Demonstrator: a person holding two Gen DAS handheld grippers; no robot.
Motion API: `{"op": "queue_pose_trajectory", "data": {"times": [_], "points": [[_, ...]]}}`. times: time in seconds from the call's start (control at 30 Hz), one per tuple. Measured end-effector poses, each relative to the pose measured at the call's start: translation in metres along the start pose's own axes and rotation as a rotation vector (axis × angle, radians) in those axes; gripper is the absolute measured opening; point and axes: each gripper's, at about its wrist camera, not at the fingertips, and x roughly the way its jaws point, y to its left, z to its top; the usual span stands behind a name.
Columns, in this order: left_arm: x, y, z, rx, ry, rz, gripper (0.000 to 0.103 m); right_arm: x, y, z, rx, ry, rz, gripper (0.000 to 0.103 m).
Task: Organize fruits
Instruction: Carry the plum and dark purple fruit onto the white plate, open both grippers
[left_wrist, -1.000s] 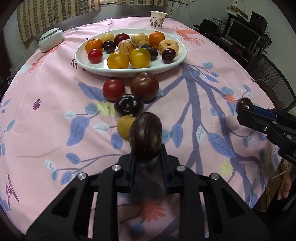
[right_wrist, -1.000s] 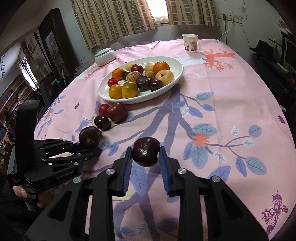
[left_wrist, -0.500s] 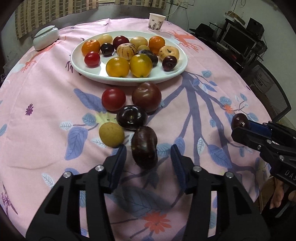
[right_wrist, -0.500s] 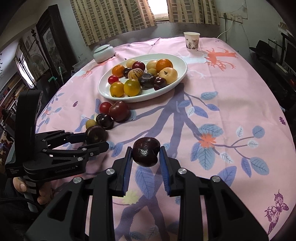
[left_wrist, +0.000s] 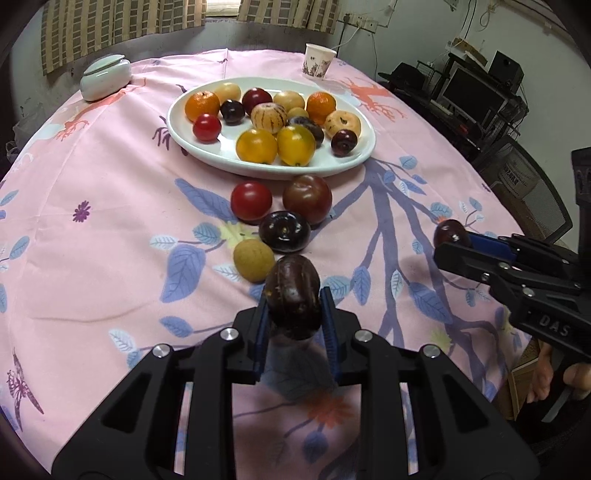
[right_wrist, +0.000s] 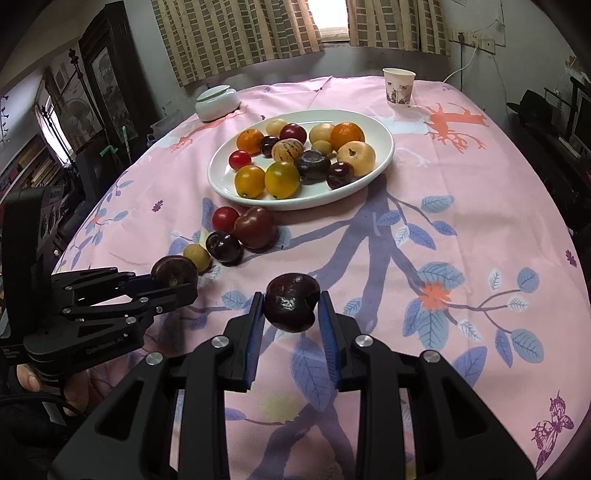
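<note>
I have two dark plums: left gripper (left_wrist: 293, 308) has just reclamped one (left_wrist: 293, 297), right gripper (right_wrist: 290, 308) clamps another (right_wrist: 290, 306). Four fruits lie on the desk (left_wrist: 92, 229) before the plate (left_wrist: 221, 155). Only my right view shows the bookshelves (right_wrist: 29, 166).

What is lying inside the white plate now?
The white plate holds two oranges, two yellow tomatoes, one red tomato, one striped fruit, plus dark and pale fruits. Fruits behind others are partly covered.

White letters "DAS" stand on the black body of the right gripper (left_wrist: 452, 243) at right, while the left gripper (right_wrist: 173, 284) carries small, partly legible lettering.
</note>
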Motion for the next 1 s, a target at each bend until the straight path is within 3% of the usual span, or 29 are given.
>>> {"op": "queue_pose_trajectory", "data": {"times": [0.33,0.53,0.73,0.87,1.0], "points": [[-0.021,0.021,0.013,-0.007,-0.047,0.021,0.026,0.015,0.012,0.01,-0.006,0.03,0.026,0.03],[-0.017,0.036,0.072,0.03,-0.061,0.083,0.026,0.021,0.016,0.052,-0.091,0.018,-0.002,0.03],[0.018,0.05,0.145,0.007,-0.028,0.112,0.026,0.04,0.01,0.102,-0.146,-0.015,-0.058,0.03],[0.044,0.048,0.168,0.006,0.004,0.108,0.026,0.062,-0.004,0.127,-0.145,-0.035,-0.113,0.03],[0.067,0.047,0.176,0.002,0.039,0.099,0.026,0.083,-0.014,0.133,-0.128,-0.019,-0.096,0.03]]}}
